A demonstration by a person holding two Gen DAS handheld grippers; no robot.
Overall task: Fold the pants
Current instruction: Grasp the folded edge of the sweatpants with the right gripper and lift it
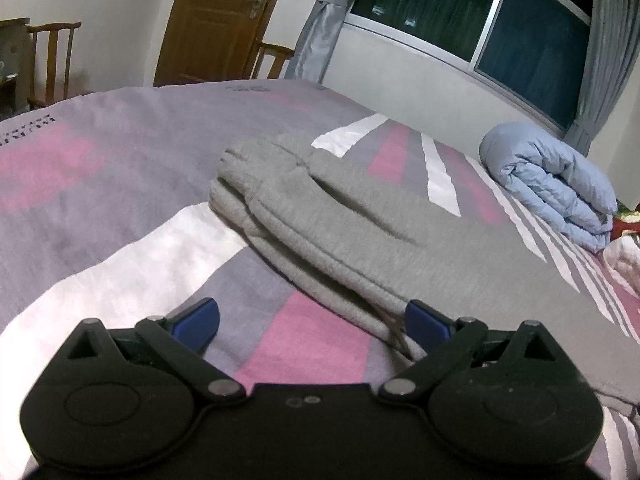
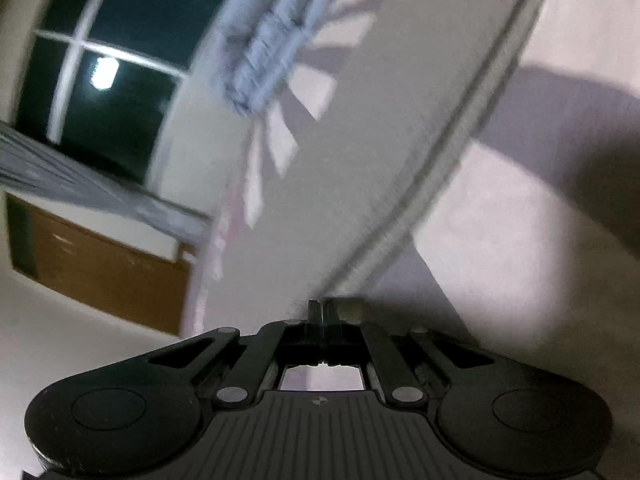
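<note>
Grey pants (image 1: 360, 232) lie partly folded on the bed, stretching from the middle toward the lower right in the left wrist view. My left gripper (image 1: 312, 320) is open just above the bedspread, its right blue finger (image 1: 426, 322) touching the near edge of the pants. In the blurred, tilted right wrist view the pants (image 2: 360, 160) run as a long grey band up from my right gripper (image 2: 322, 308). Its fingers are closed together on the edge of the grey fabric.
The bed carries a grey, pink and white patterned bedspread (image 1: 140, 208). A rolled light-blue quilt (image 1: 556, 184) lies at the far right by the window (image 1: 480, 20). Wooden chairs (image 1: 52, 60) and a door (image 1: 216, 20) stand beyond the bed.
</note>
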